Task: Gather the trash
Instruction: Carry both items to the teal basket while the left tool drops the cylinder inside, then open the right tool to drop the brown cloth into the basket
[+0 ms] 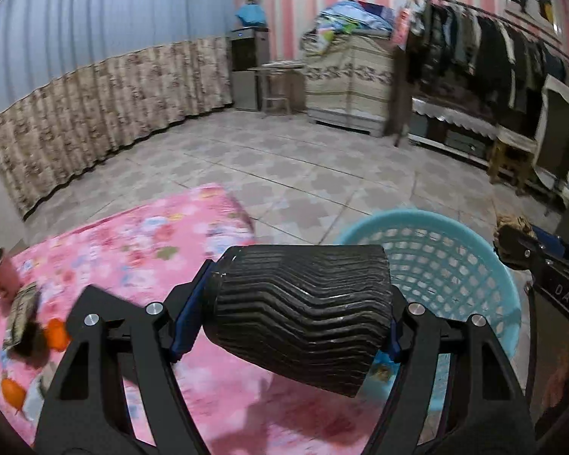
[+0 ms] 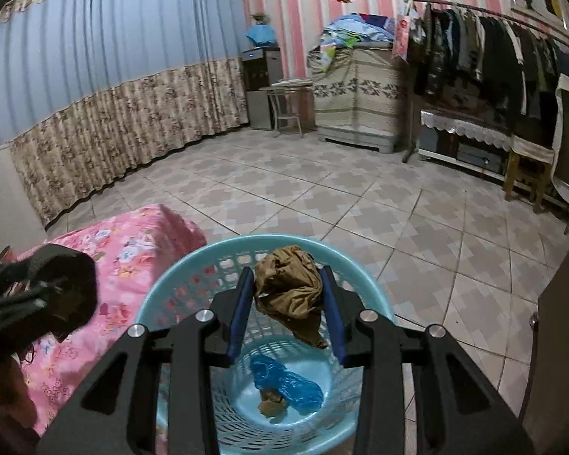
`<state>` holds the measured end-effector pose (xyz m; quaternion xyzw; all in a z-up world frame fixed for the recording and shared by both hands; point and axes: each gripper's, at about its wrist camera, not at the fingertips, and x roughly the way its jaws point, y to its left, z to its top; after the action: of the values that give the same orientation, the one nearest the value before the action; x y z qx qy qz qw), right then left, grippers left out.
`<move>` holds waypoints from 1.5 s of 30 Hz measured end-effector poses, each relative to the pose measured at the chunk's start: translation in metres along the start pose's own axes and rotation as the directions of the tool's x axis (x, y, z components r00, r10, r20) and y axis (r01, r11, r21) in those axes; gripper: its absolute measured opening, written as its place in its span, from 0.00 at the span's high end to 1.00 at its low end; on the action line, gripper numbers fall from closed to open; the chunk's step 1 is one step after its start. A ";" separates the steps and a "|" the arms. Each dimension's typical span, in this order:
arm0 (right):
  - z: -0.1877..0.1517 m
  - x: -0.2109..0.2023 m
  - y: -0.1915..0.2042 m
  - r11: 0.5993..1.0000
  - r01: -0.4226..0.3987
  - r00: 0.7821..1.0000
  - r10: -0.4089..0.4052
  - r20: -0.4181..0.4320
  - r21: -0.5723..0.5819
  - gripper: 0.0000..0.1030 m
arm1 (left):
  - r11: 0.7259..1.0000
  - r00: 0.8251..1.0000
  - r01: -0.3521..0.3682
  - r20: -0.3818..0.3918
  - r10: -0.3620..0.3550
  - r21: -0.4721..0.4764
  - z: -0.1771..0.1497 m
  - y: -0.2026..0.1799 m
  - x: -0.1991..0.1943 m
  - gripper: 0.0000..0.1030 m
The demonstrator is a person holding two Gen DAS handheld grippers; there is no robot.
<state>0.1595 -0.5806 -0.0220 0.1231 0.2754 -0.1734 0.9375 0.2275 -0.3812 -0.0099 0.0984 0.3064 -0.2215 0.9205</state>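
While the left gripper clamps a black ribbed paper cup, the right gripper pinches crumpled brown paper above the light-blue plastic mesh basket.

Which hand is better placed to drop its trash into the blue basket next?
Right. The right tongs hold the crumpled brown paper directly above the basket opening. The left tongs grip the black ribbed cup mostly above the pink bedspread, beside the basket.

Both wrist views look forward, close above the basket, sharing the room.
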 end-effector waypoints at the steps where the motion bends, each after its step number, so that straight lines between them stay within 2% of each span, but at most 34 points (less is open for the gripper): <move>1: 0.000 0.000 -0.003 1.000 0.000 1.000 0.000 0.001 0.007 0.65 | 1.000 1.000 0.011 -0.005 -0.011 0.011 0.001 -0.010 0.005 0.31; 8: -0.002 0.002 -0.027 0.998 0.025 1.000 -0.025 -0.005 0.065 0.65 | 0.996 0.997 0.074 -0.006 -0.074 0.054 0.013 -0.040 0.020 0.28; 10: -0.004 0.002 -0.030 0.997 0.022 1.000 -0.022 -0.006 0.071 0.65 | 0.994 0.996 0.094 0.004 -0.094 0.053 0.016 -0.042 0.019 0.11; 11: -0.005 0.001 -0.030 0.997 0.023 1.000 -0.023 -0.006 0.070 0.65 | 0.994 0.995 0.095 0.021 -0.096 0.047 0.017 -0.042 0.017 0.09; 15: -0.008 0.003 -0.029 0.998 0.024 1.000 -0.024 -0.010 0.059 0.65 | 0.996 0.997 0.066 0.047 -0.069 0.053 0.021 -0.036 0.013 0.08; 20: -0.011 0.006 -0.019 0.999 0.022 1.000 -0.022 -0.018 0.044 0.65 | 0.999 0.998 0.045 0.045 -0.045 0.001 0.023 -0.009 0.008 0.05; 27: -0.014 0.025 0.001 1.000 0.015 0.998 -0.013 -0.065 0.025 0.64 | 0.998 0.998 -0.040 0.044 0.042 -0.042 0.016 0.033 -0.001 0.05; 31: -0.012 0.028 0.018 1.000 0.016 0.998 -0.015 -0.057 0.016 0.62 | 0.995 0.996 -0.083 0.025 0.085 -0.056 0.008 0.056 -0.005 0.05; 32: -0.011 0.028 0.019 1.000 0.019 0.998 -0.018 -0.053 0.019 0.61 | 0.994 0.996 -0.087 0.023 0.089 -0.061 0.007 0.059 -0.006 0.05; 33: -0.010 0.028 0.022 1.000 0.015 0.999 -0.014 -0.045 0.024 0.50 | 0.993 0.995 -0.092 0.022 0.094 -0.068 0.006 0.065 -0.008 0.05; 34: -0.009 0.027 0.022 1.000 0.012 0.999 -0.011 -0.038 0.028 0.30 | 0.992 0.995 -0.100 0.023 0.102 -0.077 0.004 0.071 -0.011 0.05; 35: -0.008 0.027 0.024 0.999 0.018 0.999 -0.018 -0.030 0.029 0.23 | 0.991 0.994 -0.106 0.022 0.108 -0.083 0.003 0.077 -0.014 0.05; 45: -0.005 0.027 0.037 1.000 0.026 0.999 -0.026 -0.033 0.007 0.23 | 0.977 0.982 -0.176 0.049 0.183 -0.120 -0.007 0.129 -0.059 0.05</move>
<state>0.1927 -0.5524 -0.0358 0.1257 0.2919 -0.1844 0.9300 0.2423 -0.2441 0.0258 0.0656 0.2809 -0.1223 0.9497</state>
